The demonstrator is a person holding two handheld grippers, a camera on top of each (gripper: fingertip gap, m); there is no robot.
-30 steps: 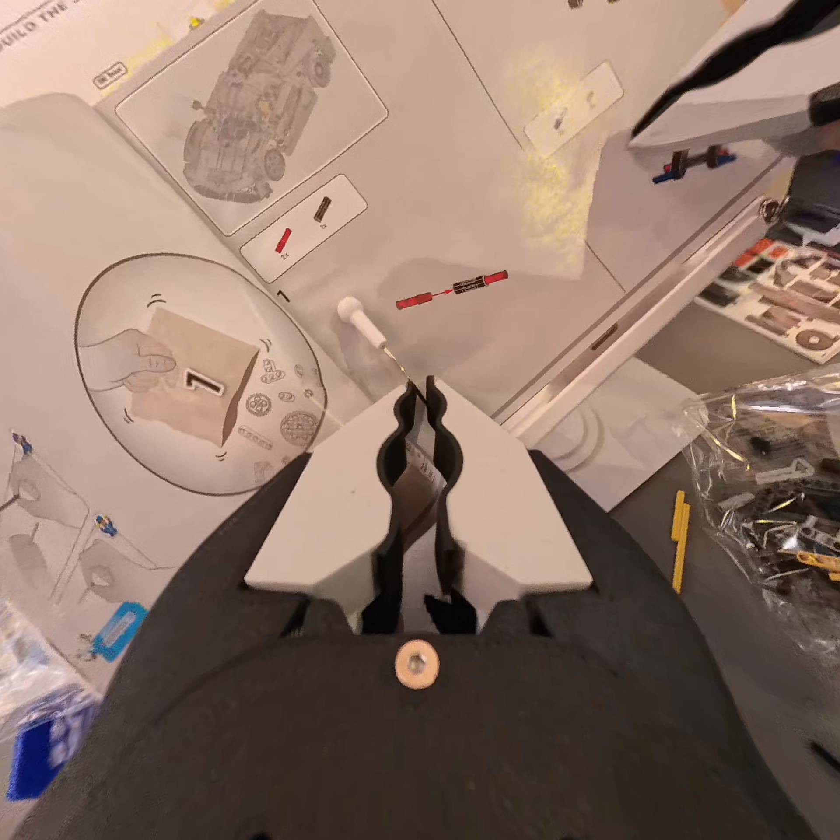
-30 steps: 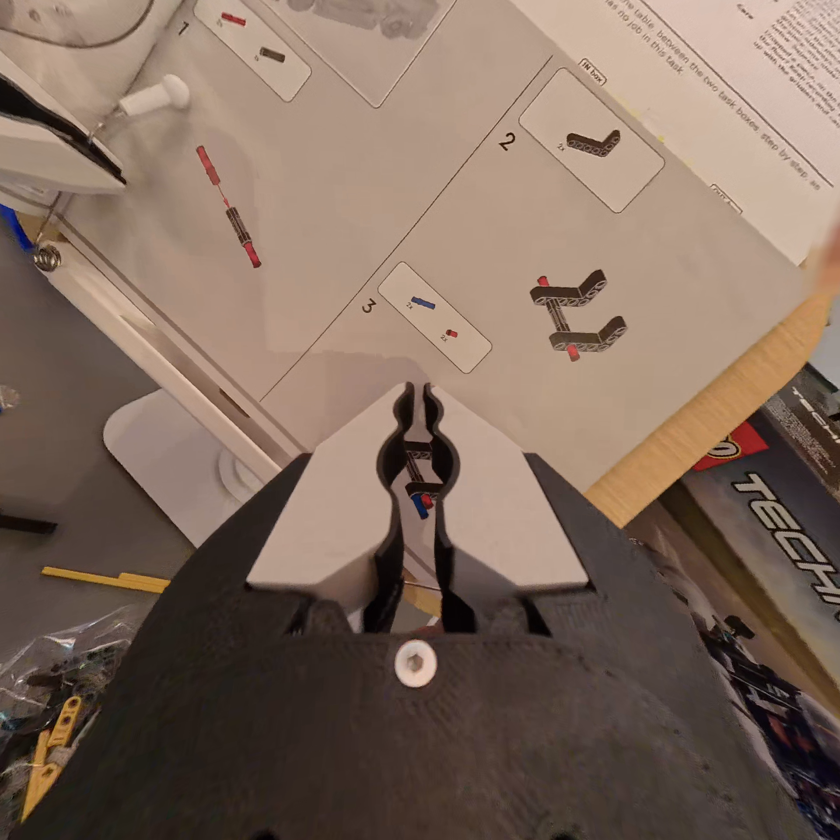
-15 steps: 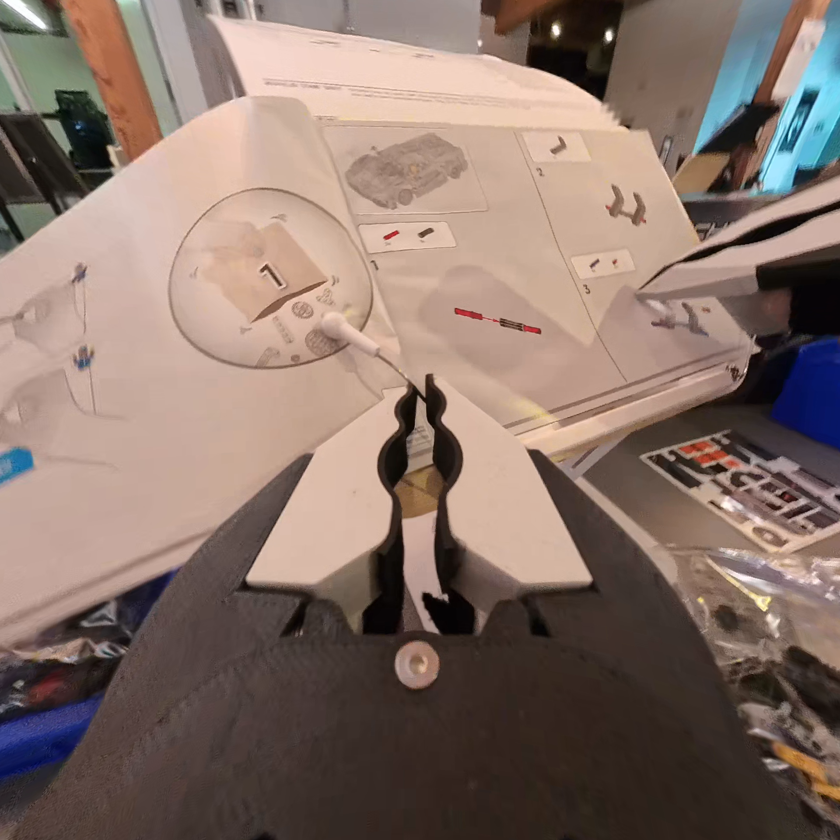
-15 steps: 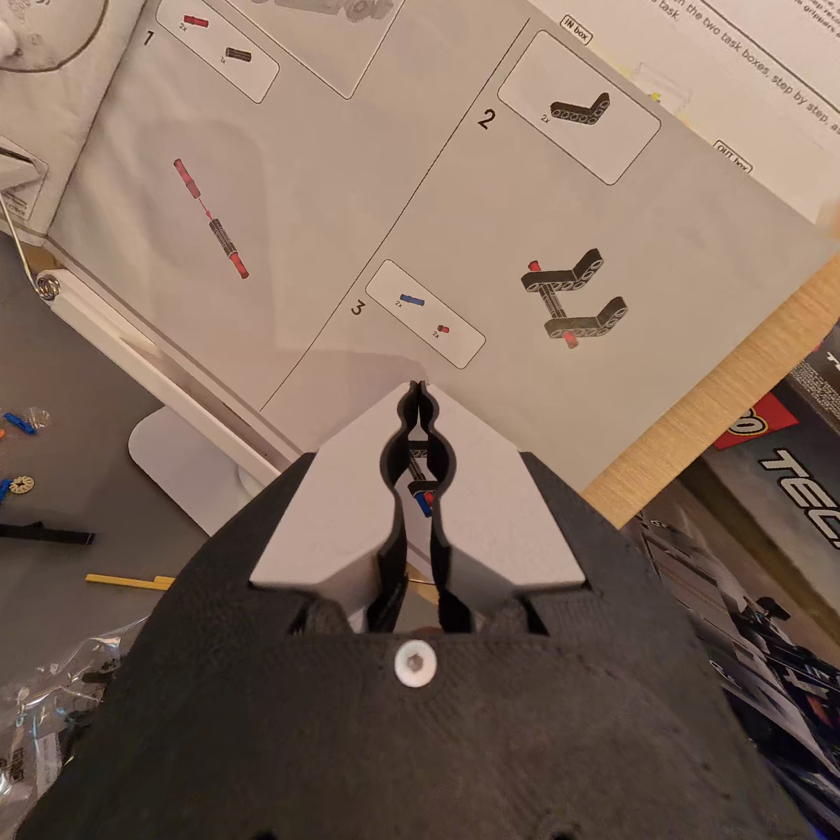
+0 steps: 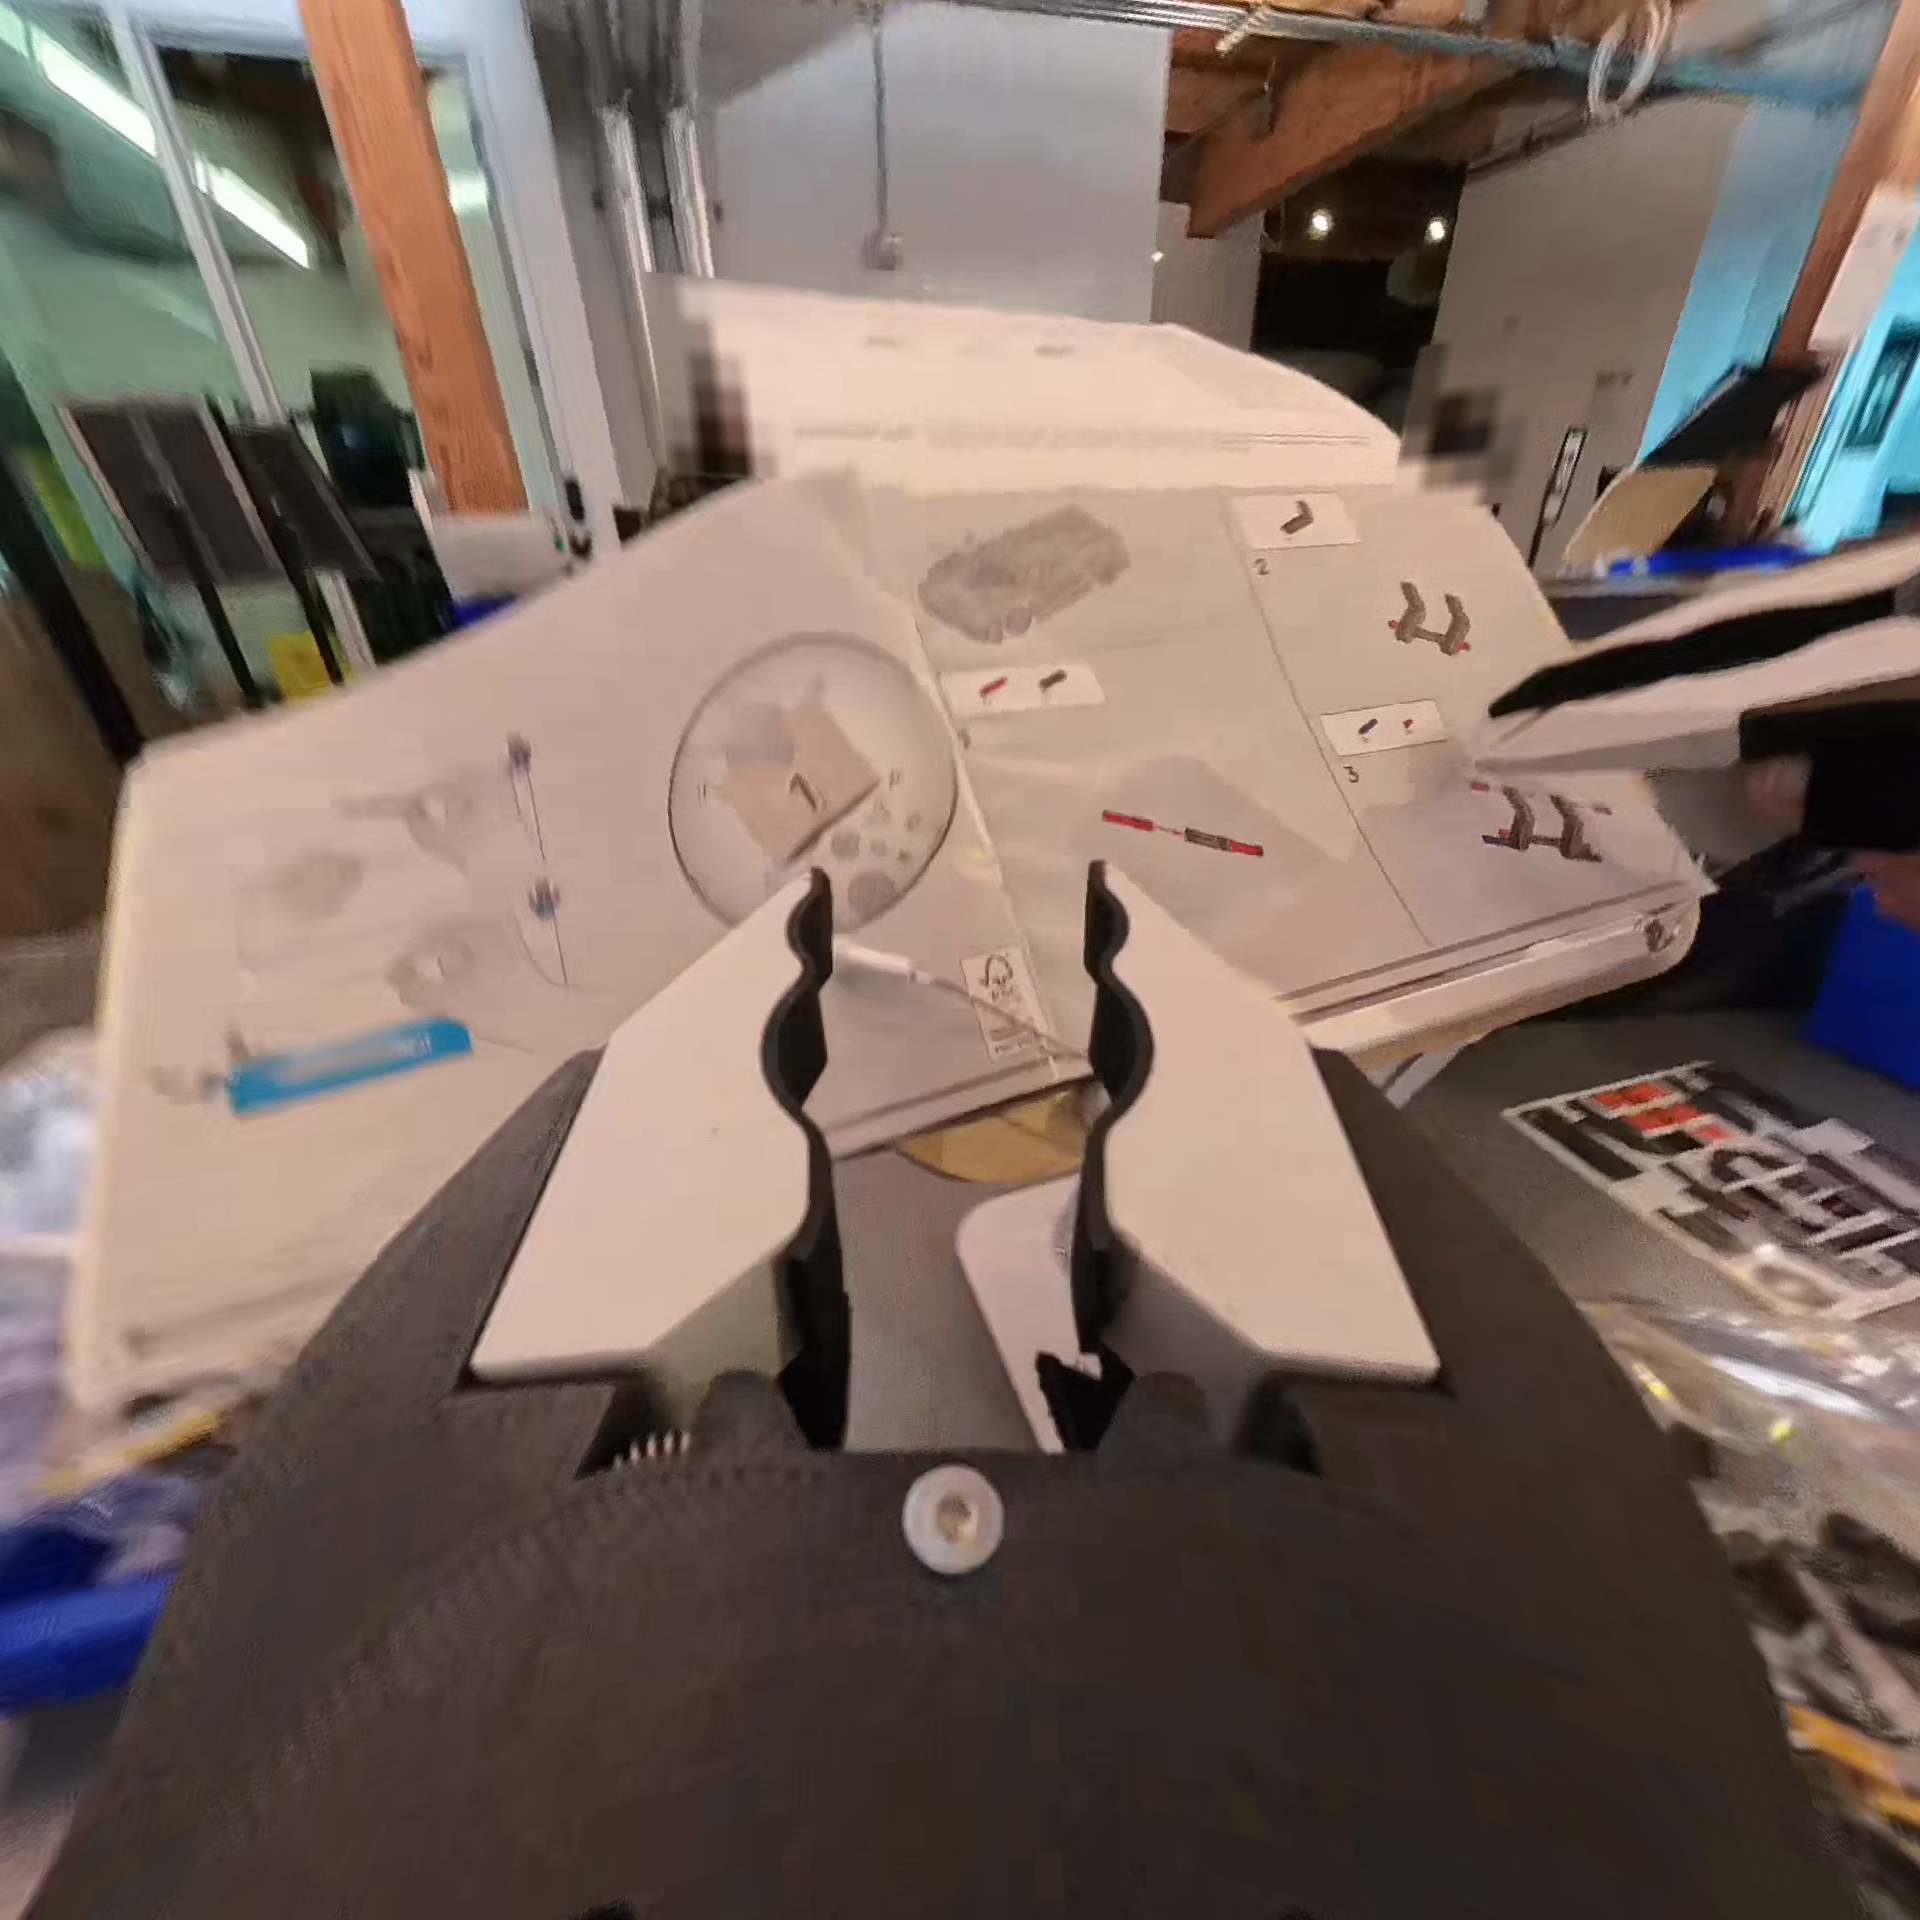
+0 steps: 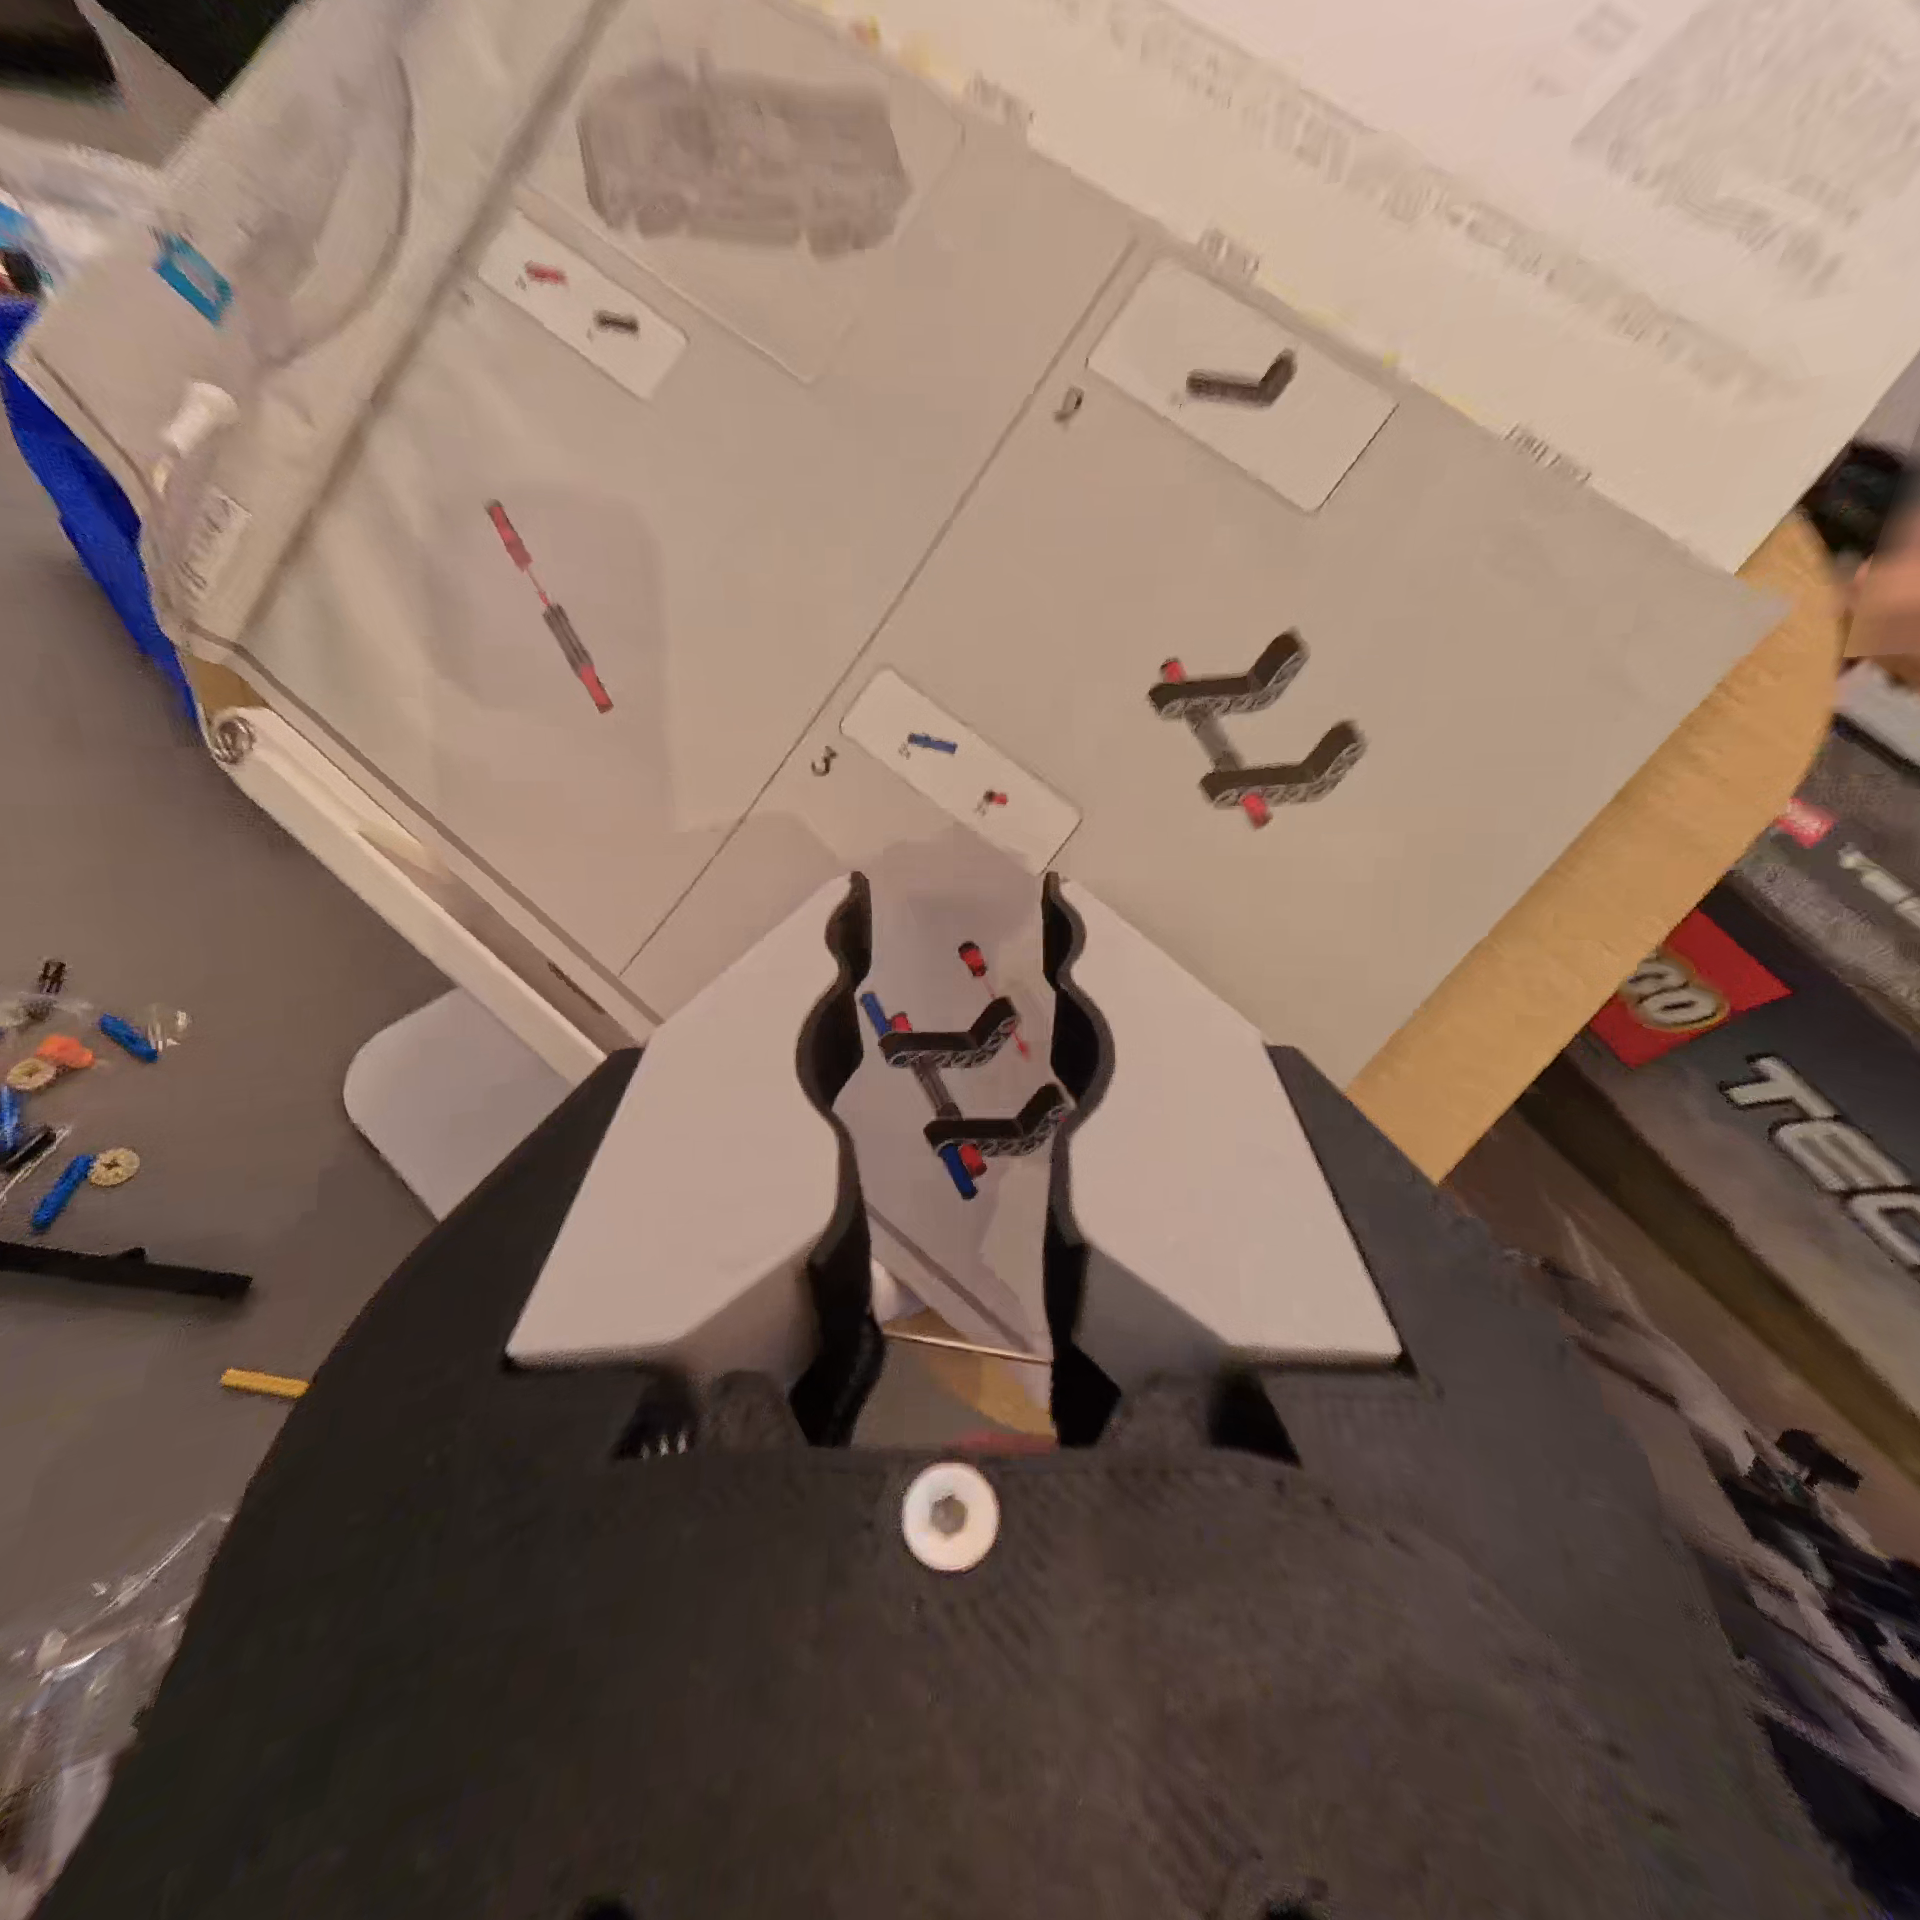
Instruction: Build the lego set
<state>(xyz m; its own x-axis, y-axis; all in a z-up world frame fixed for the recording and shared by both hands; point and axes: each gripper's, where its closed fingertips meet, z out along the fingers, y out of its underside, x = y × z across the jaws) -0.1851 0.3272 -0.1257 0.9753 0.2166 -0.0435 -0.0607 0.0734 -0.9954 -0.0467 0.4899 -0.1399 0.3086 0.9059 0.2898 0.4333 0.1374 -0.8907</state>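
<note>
The booklet point(image 5: 1143, 727) stands open on a white stand point(image 6: 436, 831), tilted back, taking up most of both views. It looks like light, floppy paper that bends at the free edges, so I would take it by a page corner or leave it on the stand.

The set box point(image 6: 1766, 1091) lies flat to the right of the stand, with a red logo patch and large pale lettering; a sticker sheet point(image 5: 1714, 1174) lies on the grey table point(image 6: 104, 831) nearby.

A clear bag point(image 5: 1818, 1455) of parts sits at the lower right of the left wrist view. It is probably slippery and crinkly, best pinched at a top edge.

Loose pins point(image 6: 73, 1174) and small gears lie on the table left of the stand, well apart from both grippers. They are small, hard and light, likely to roll or skid, so I would grip them across the middle.

The left gripper point(image 5: 956, 904) is spread wide and empty. The right gripper point(image 6: 951, 894) is also parted and empty, hovering before the page.
</note>
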